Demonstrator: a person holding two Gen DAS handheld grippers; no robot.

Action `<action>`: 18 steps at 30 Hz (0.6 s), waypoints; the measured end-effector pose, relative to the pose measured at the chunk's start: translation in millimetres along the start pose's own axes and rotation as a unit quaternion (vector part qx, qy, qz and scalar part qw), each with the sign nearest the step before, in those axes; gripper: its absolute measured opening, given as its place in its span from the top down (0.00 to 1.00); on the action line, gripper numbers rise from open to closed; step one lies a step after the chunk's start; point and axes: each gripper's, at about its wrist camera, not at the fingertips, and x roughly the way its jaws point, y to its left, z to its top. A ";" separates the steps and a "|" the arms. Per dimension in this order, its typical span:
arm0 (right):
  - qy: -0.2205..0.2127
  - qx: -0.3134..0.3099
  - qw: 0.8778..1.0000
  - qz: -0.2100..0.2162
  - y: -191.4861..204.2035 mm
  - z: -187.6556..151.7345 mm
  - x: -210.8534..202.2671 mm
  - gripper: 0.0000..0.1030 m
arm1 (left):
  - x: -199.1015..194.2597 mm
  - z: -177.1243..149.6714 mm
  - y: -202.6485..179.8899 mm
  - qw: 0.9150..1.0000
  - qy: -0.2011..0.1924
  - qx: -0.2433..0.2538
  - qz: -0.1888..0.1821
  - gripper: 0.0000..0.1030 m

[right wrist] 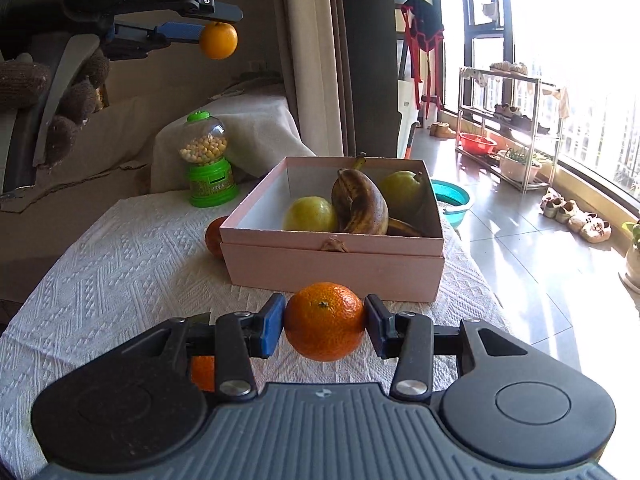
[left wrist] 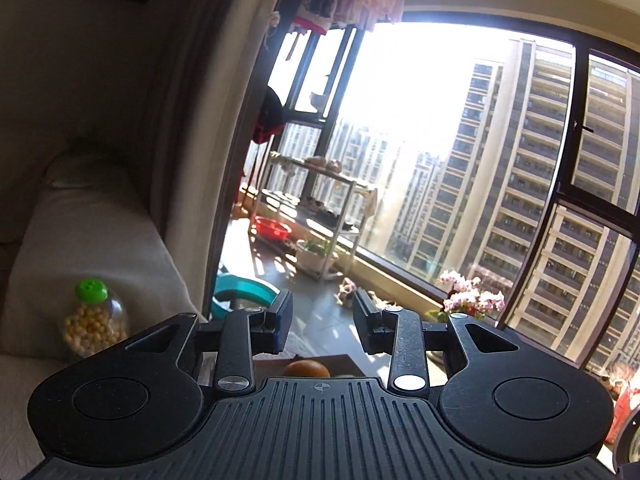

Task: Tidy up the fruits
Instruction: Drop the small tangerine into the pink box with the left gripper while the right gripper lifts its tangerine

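Note:
In the right wrist view my right gripper (right wrist: pixel 325 322) is shut on an orange (right wrist: pixel 324 320), held just above the cloth in front of a pink box (right wrist: pixel 332 268). The box holds two green pears (right wrist: pixel 310 214) and a browned banana (right wrist: pixel 360 204). Another orange (right wrist: pixel 213 236) lies left of the box, and a further one (right wrist: pixel 202 372) peeks from under my left finger. My left gripper (right wrist: pixel 216 26) is high at the upper left; an orange (right wrist: pixel 218 40) sits at its fingertips, just below them. In the left wrist view the left gripper (left wrist: pixel 322 320) is open, with an orange (left wrist: pixel 307 369) below.
A green candy dispenser (right wrist: pixel 208 160) stands on the white-clothed table (right wrist: pixel 100 260) behind the box, also seen in the left wrist view (left wrist: pixel 94 320). A sofa (right wrist: pixel 120 128) is at the back left. To the right are a floor drop, a teal basin (right wrist: pixel 452 196) and a shoe rack (right wrist: pixel 512 128).

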 end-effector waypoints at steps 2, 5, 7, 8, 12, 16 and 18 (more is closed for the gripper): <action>0.006 0.007 1.000 -0.005 -4.4 -0.7 4.2 0.58 | 0.2 -5.5 5.8 1.000 0.001 -0.006 -0.001 0.64; 0.012 0.017 1.000 -0.004 -7.9 -2.2 8.1 0.58 | -5.5 -21.8 14.3 1.000 0.017 -0.019 0.009 0.64; 0.016 0.021 1.000 0.002 -8.2 -2.1 11.4 0.58 | -12.7 -40.2 23.8 0.999 0.035 -0.025 0.025 0.64; 0.017 0.023 1.000 0.005 -8.1 -1.8 12.1 0.58 | -15.4 -49.7 27.0 0.998 0.044 -0.028 0.035 0.64; 0.014 0.015 1.000 0.015 -5.1 8.8 15.0 0.58 | -29.2 -97.4 42.8 0.991 0.106 -0.054 0.061 0.64; -0.001 0.006 0.999 0.032 -4.8 44.8 24.8 0.58 | -39.1 -134.6 51.6 0.985 0.151 -0.040 0.079 0.64; -0.019 0.001 0.999 0.034 -4.0 75.2 34.6 0.58 | -40.2 -146.5 55.3 0.982 0.163 -0.029 0.091 0.64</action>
